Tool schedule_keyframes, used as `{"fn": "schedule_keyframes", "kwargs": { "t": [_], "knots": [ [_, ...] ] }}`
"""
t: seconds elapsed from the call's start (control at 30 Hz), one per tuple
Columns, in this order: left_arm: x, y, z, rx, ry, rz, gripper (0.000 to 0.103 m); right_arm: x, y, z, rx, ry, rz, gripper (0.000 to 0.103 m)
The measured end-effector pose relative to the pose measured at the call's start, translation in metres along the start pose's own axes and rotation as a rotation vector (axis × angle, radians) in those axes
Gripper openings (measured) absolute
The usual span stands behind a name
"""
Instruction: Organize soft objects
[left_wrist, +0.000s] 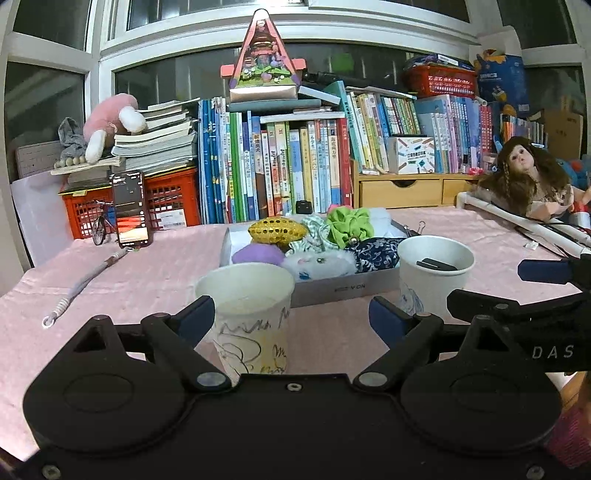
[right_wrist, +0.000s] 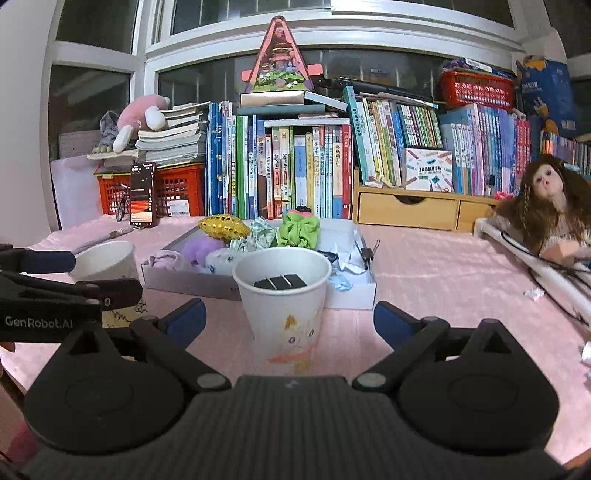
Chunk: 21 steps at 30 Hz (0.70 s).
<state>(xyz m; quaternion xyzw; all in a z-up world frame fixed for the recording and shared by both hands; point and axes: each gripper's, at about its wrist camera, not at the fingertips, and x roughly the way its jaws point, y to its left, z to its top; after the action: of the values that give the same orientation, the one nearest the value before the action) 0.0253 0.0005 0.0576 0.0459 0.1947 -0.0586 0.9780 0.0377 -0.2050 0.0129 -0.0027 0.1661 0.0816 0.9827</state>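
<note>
While both sets of jaws stand wide and hold nothing, the left gripper (left_wrist: 291, 319) faces a scribbled paper cup (left_wrist: 248, 317) and the right gripper (right_wrist: 290, 319) faces a second cup (right_wrist: 282, 299) holding black clips (right_wrist: 280, 282). Just behind them on the pink tablecloth (right_wrist: 443, 280), a shallow white box (right_wrist: 354, 295) is filled with soft things: a gold sequined pouch (right_wrist: 223, 227), a green scrunchie (right_wrist: 298, 230) and a purple plush (right_wrist: 201, 247).

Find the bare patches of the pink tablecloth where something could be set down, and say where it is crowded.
Free: the cloth between the phone, beaded cord and left paper cup; also between the box and doll. Crowded: the box itself, heaped with scrunchies and plush, and the strip before it where both cups stand.
</note>
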Motion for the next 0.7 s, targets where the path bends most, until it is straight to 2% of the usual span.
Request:
{"fn": "schedule_keyframes", "kwargs": {
  "t": [0.43, 0.57, 0.7],
  "knots": [
    [-0.002, 0.005, -0.004, -0.021, -0.003, 0.015, 0.092, -0.001, -0.003, -0.004, 0.011, -0.002, -0.020, 0.102],
    [-0.004, 0.006, -0.014, -0.030, 0.007, 0.029, 0.092, 0.001, -0.002, -0.010, 0.003, 0.009, -0.030, 0.102],
    [-0.001, 0.008, -0.031, -0.049, 0.051, 0.039, 0.092, 0.003, -0.001, -0.022, -0.003, 0.028, -0.041, 0.103]
  ]
}}
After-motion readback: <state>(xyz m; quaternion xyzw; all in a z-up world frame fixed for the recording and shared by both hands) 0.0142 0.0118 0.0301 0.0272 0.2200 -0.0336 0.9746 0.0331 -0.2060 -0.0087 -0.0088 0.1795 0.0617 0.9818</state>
